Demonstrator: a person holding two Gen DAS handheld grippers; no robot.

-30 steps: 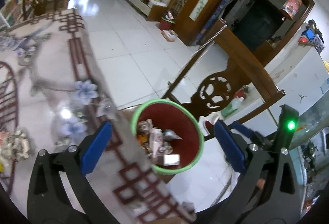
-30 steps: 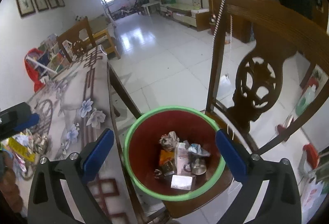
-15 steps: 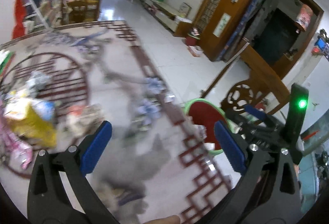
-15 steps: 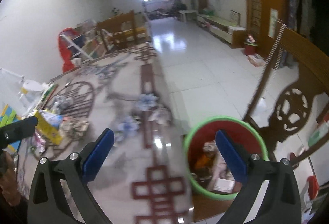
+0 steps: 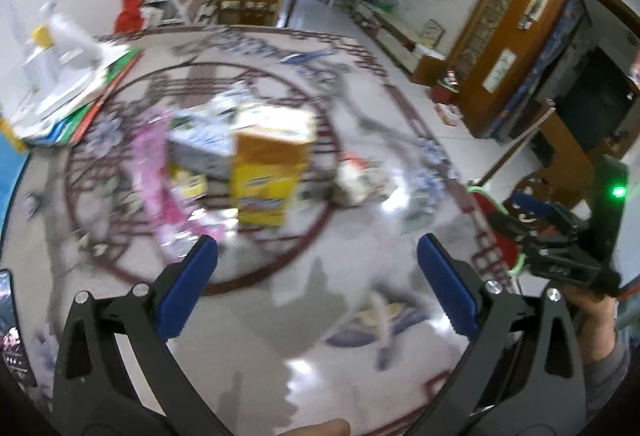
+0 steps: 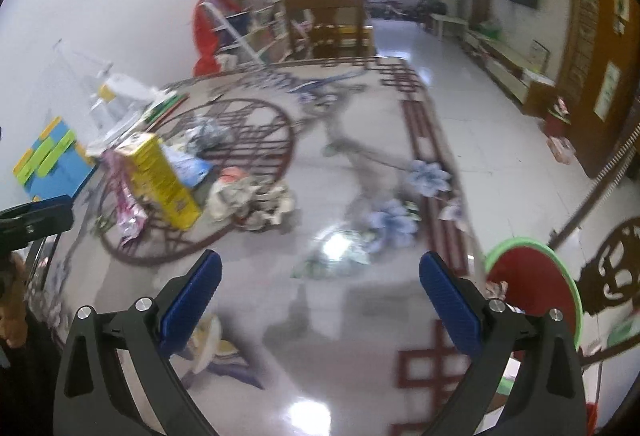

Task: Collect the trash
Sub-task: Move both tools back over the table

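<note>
Awaiting collection on the patterned table (image 6: 360, 376): yellow carton (image 6: 164, 179), far left, light, stiff, best pinched across its narrow sides; crumpled paper (image 6: 252, 199) beside it, soft; left gripper (image 5: 316, 288) and right gripper (image 6: 320, 288) both empty, jaws spread; bin (image 6: 532, 288) near right.

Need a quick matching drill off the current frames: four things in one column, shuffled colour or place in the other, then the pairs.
Things:
1. snack box
2. trash bin
3. crumpled wrappers
4. storage box

Descriptions:
A. red inside, green rim, beside the table edge
B. blue with green lids, by the wall
C. yellow, standing tilted on the table
D. pale heap right of the yellow one

Pairs: 1-C, 2-A, 3-D, 4-B
</note>
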